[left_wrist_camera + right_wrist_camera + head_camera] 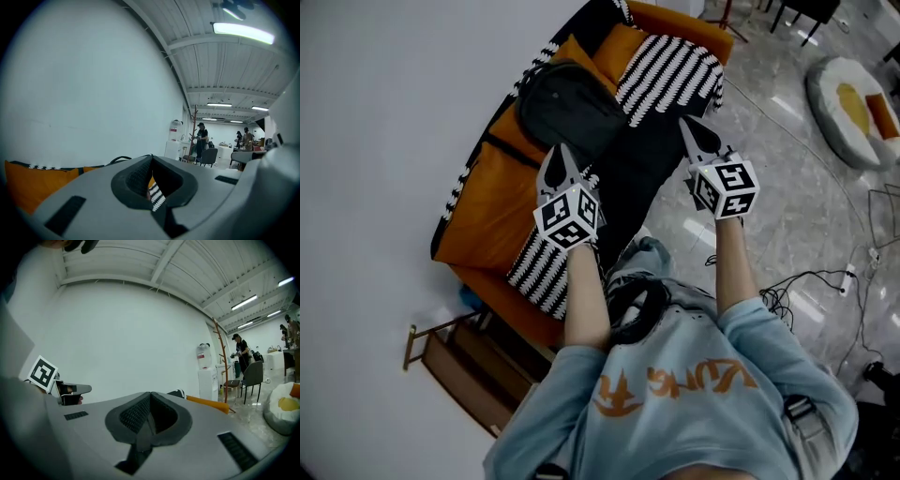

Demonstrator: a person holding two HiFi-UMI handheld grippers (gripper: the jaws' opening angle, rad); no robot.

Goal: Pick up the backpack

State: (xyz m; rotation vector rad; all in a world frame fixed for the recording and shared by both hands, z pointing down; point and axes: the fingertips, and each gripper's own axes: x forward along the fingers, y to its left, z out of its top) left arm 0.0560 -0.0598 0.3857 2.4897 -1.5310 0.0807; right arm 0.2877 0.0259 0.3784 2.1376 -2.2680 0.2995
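Softly rounded and matte black, the backpack (572,108) is seen lying on an orange sofa (492,211) beside zigzag-striped cushions (667,73), close to a plain white wall (384,112). The left gripper (562,152) and right gripper (689,127) are held closed and empty. Glossy floor (787,187) is left open rightward.

Light blue short-sleeved shirt (675,398) with orange lettering; grey pointed left tool (558,156) and right tool (690,127) bear black-and-white marker cubes (569,216).
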